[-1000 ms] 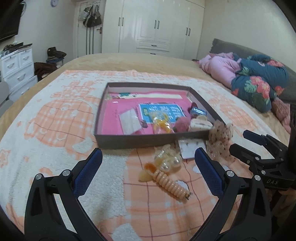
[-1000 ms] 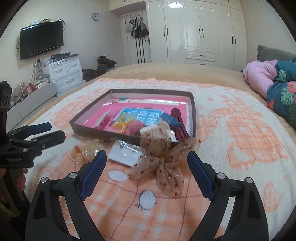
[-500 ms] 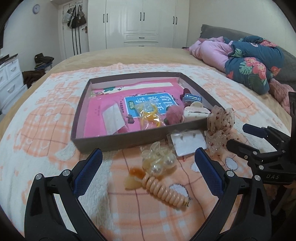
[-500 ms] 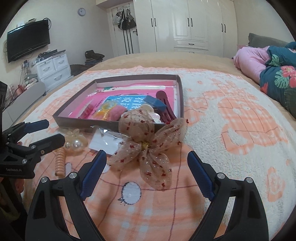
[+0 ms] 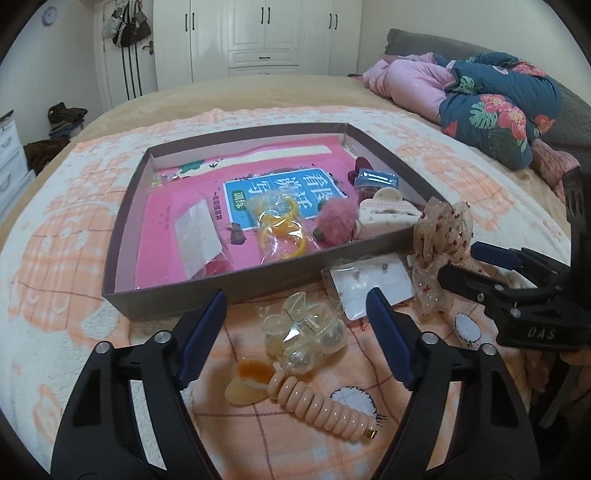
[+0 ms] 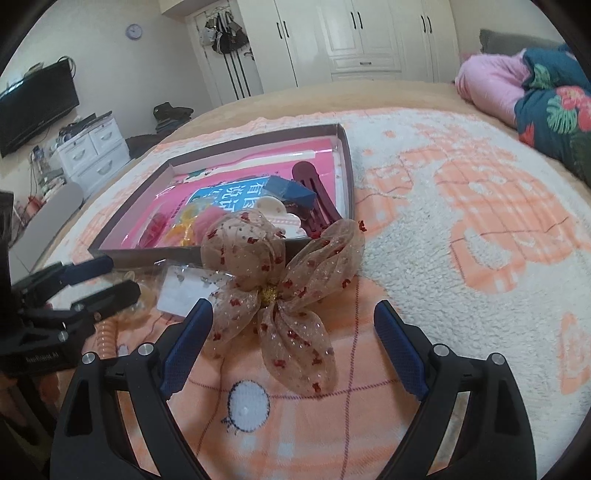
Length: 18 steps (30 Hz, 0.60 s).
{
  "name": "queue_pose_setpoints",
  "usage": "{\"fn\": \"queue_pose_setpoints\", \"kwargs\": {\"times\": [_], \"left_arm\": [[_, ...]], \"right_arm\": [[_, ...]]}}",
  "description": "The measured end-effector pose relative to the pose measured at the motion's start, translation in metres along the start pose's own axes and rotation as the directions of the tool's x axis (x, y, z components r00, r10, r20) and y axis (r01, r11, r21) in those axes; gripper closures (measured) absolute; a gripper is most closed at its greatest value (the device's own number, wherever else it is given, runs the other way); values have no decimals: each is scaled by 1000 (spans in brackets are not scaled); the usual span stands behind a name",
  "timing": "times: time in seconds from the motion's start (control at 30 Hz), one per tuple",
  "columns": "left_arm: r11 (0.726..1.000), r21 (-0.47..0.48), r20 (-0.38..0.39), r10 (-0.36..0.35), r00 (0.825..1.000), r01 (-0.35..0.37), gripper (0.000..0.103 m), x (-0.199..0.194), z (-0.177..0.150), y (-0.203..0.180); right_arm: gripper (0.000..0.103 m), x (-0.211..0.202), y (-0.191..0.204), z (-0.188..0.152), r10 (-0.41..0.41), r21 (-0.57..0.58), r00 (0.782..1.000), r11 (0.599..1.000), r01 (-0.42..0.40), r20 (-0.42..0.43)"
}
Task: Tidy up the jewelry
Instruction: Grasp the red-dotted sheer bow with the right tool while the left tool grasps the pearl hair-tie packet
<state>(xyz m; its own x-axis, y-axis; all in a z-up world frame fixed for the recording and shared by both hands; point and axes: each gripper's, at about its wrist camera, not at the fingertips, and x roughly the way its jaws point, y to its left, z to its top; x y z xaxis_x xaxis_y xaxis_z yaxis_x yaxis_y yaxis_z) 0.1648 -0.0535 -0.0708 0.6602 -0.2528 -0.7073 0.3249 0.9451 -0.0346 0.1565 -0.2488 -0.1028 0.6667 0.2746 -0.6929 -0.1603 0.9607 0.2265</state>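
Note:
A shallow brown box with a pink book and several hair accessories lies on the bed. In front of it lie a clear pearl claw clip, a peach spiral hair tie, an earring card and a beige mesh bow. My left gripper is open, its fingers either side of the pearl clip. My right gripper is open, its fingers either side of the bow, which also shows in the left wrist view. Each gripper shows in the other's view, the right and the left.
The bed is covered by a white and orange blanket. Pink and floral bedding is piled at the far right. White wardrobes stand behind, with a drawer unit and a TV at the left.
Both grippers have moved forward and down toward the items. The pearl clip now lies between the left fingers, and the bow between the right fingers.

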Motion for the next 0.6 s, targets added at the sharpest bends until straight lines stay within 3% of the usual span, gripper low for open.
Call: {"fn": "queue_pose_setpoints", "kwargs": {"times": [0.1,0.17,0.27,0.5,0.6], "left_arm": [[1000,2,-13,-5,1000,5,43,3,1,-1],[1000,5,-24,-5,1000,5,48,6,1,-1],[1000,2,-48,-12,999,12,61,11,0,-2],[1000,10,-35,-8,999,9,72,7,0,-6],[1000,0,-9,-17,1000,17,72,-2,2,-7]], "right_arm": [[35,6,-2,1,16,17,999,1000,-16,-31],[60,6,-2,0,31,18,999,999,-30,-36],[76,4,-1,-2,42,14,998,999,-41,-41],[79,-16,-2,-1,18,-9,1000,1000,-18,16],[79,-23,1,0,18,-33,999,999,-17,48]]}}
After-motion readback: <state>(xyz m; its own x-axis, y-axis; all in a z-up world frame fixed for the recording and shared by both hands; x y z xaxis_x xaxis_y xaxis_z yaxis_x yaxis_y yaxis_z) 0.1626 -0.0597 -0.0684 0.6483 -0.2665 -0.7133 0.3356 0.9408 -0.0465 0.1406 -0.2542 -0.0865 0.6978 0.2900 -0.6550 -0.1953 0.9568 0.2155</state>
